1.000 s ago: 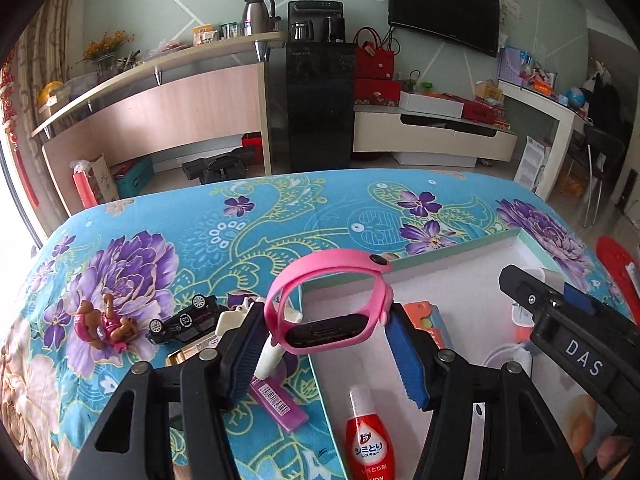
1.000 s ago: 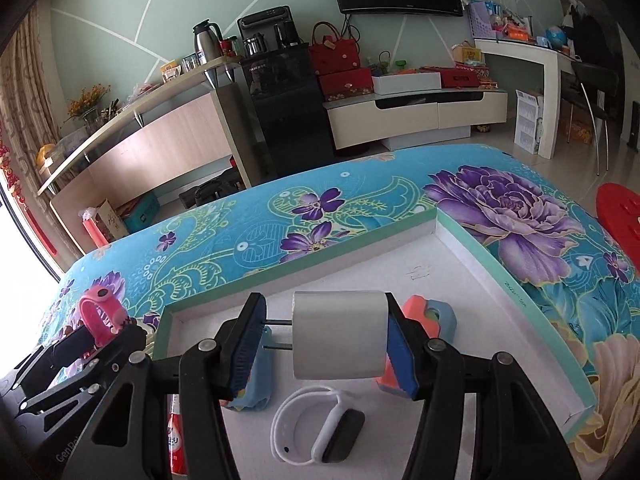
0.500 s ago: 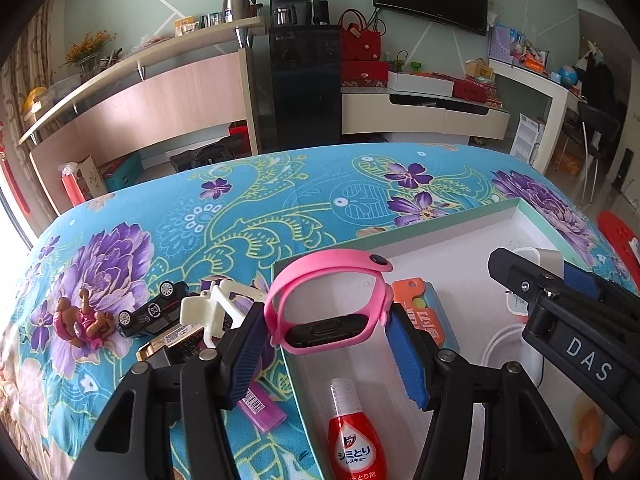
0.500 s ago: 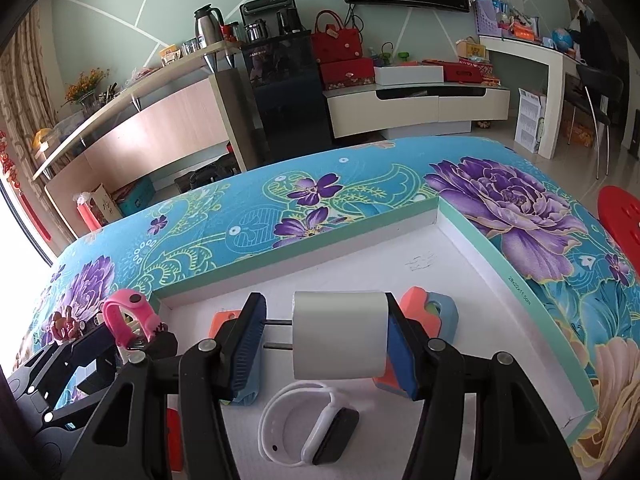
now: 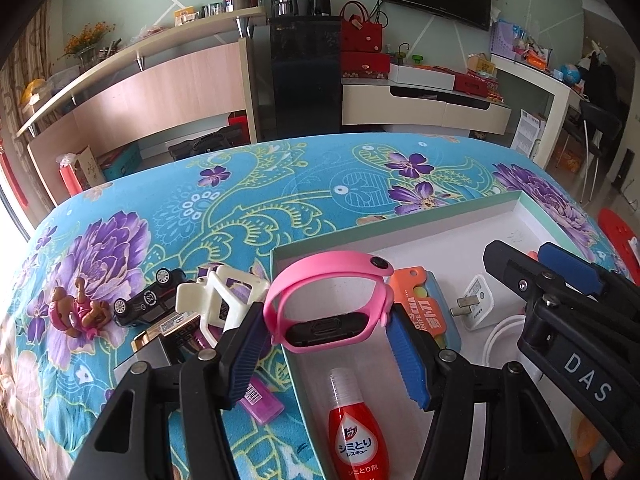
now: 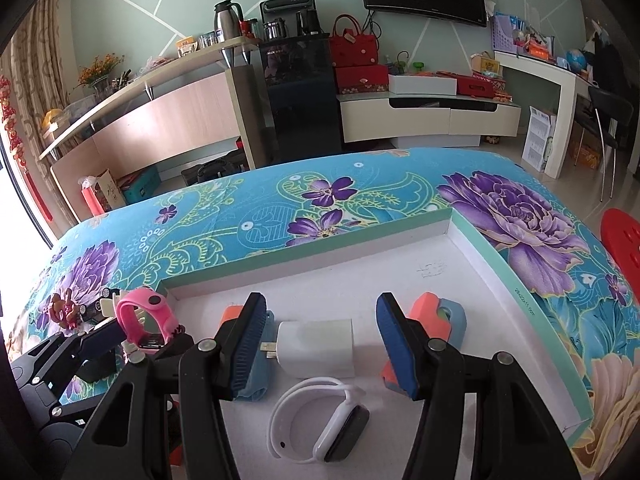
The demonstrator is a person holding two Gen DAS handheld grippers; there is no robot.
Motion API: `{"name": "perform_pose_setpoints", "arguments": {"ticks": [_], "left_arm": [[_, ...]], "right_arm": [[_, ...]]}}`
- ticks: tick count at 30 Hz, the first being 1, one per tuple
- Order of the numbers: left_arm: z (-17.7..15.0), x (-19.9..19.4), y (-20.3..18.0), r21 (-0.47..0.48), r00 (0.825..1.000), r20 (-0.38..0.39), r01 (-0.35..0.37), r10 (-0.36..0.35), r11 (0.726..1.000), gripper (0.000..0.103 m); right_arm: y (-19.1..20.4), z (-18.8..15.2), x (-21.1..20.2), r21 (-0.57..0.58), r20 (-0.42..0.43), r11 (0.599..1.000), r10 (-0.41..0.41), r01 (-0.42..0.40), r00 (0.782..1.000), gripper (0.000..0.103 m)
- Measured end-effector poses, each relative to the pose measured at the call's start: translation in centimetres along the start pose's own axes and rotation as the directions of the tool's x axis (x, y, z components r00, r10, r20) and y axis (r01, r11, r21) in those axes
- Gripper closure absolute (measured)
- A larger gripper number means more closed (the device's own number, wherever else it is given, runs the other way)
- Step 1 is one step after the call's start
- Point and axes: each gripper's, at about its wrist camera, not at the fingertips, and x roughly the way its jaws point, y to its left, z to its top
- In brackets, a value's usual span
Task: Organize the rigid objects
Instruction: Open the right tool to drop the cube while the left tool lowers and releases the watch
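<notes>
Left tongs (image 5: 325,320) are clenched on the pink band (image 5: 320,263), pads on the two ends of its dark body, strap loop standing up. We see it held over the near-left corner of the tray (image 6: 520,296), straddling the rim, so it looks like a carry-in about to be set down.

Right tongs (image 6: 320,304) are spread and grip nothing. The charger (image 6: 320,346) lies flat on the tray floor between the pads, prongs toward the left pad, with a clear gap at the right pad. We judge it parked there, in the bare middle between the things already in.

Also in the tray: a white band (image 6: 344,432) just in front of the charger, a red bottle (image 5: 358,432) by the near-left wall, and an orange knife (image 5: 424,312) behind the pink band.

Still out on the worktop (image 5: 280,184), in a heap just left of the tray: toy car (image 5: 148,300), white clip (image 5: 224,292), figure (image 5: 76,312) and a few more.

Free floor sits toward the tray's far side, so the pink band probably goes there. Risk: its loop may roll when let go.
</notes>
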Motion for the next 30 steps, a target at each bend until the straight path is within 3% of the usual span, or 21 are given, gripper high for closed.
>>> {"name": "perform_pose_setpoints", "arguments": {"ticks": [7,19,22,30], "left_arm": [[0.3,-1.0,0.7,-0.016,1.0,0.018,-0.017,0.017,1.0,0.03],[0.8,-2.8,2.6,-0.081,0.999,0.045,-0.011,0.015,0.997,0.028],[0.9,-3.2,3.2,-0.105,0.998,0.059,-0.015,0.022,0.994,0.01],[1.0,-3.9,4.4,-0.143,0.996,0.092,-0.006,0.019,0.99,0.0]], "right_arm": [[-0.2,0.1,-0.2,0.009,0.009,1.0,-0.002,0.002,1.0,0.044],[0.0,0.1,-0.4,0.006,-0.001,1.0,-0.014,0.014,1.0,0.044],[0.0,0.2,-0.8,0.003,-0.004,1.0,-0.026,0.026,1.0,0.044],[0.1,0.1,-0.4,-0.004,-0.035,0.999,-0.032,0.032,0.999,0.043]]}}
